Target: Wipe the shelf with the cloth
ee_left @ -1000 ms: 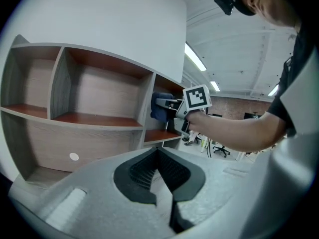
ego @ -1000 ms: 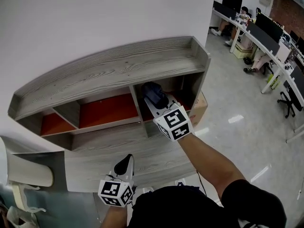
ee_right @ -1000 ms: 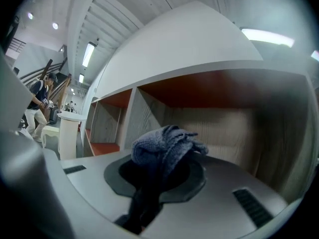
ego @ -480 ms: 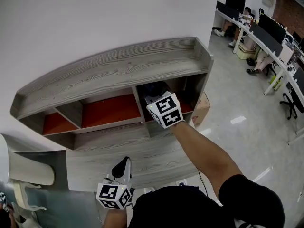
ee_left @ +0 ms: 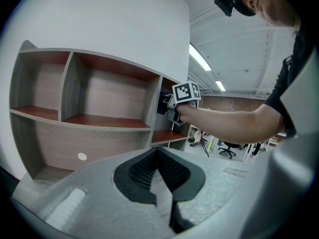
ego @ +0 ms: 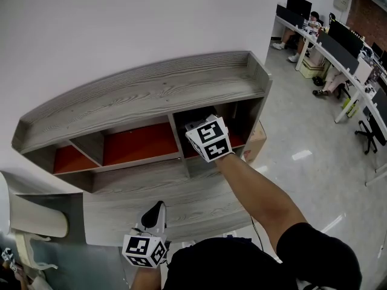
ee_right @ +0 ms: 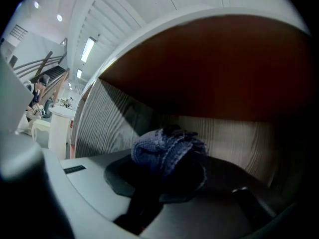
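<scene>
The grey wood shelf (ego: 151, 89) has red-floored compartments under its top board. My right gripper (ego: 208, 139) reaches into the right-hand compartment, so only its marker cube shows in the head view. In the right gripper view it (ee_right: 167, 167) is shut on a bunched dark blue cloth (ee_right: 167, 148), close to the compartment's grey side wall (ee_right: 107, 121) and under its red ceiling. My left gripper (ego: 155, 215) hangs low over the grey desk surface (ego: 181, 189), apart from the shelf. Its jaws (ee_left: 158, 156) are shut with nothing between them.
A cardboard box (ego: 254, 139) stands on the floor beside the shelf's right end. A white chair (ego: 36, 217) is at the lower left. Desks with monitors and seated people (ego: 338, 41) line the far right across a shiny floor.
My right gripper has pushed deeper into the right compartment with the cloth, which no longer shows in the head view. The left gripper has barely moved.
</scene>
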A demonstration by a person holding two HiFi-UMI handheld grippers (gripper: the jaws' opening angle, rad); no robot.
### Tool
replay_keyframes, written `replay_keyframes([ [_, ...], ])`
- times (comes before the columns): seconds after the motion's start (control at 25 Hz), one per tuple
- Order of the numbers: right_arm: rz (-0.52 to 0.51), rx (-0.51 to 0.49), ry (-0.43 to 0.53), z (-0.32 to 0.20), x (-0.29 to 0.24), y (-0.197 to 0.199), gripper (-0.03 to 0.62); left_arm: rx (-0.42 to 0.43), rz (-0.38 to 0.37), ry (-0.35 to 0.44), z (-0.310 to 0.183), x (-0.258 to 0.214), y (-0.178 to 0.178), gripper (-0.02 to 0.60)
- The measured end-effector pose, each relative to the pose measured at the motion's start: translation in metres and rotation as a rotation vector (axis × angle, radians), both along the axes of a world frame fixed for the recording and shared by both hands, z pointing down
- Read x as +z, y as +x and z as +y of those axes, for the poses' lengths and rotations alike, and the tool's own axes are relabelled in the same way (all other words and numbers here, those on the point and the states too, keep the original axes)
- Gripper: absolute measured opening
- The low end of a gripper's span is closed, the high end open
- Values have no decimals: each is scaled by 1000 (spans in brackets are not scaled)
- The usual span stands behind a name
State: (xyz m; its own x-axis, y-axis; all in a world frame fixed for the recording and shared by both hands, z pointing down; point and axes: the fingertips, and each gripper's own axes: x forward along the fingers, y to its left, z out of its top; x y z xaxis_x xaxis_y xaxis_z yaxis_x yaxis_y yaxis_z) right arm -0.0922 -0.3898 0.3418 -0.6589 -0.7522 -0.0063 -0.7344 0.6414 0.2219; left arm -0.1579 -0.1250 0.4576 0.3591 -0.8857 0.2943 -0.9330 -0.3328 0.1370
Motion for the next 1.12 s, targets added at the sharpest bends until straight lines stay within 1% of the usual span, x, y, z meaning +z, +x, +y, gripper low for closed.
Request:
replay_keyframes([
  [0.2,-1,48,-10,-10,2,19,75,16,4,2,-5,-1,5,9],
  [0.6,-13,201,-33,-31,12,72,75,41,5,-1,-11,2,11,9],
  [0.88,-10,267,-47,-39,19,100,75,60,1,-1,-13,1,16,9],
  [1.12,-42,303,-52,-43,14,118,75,64,-2,-2,-13,1,18,9],
])
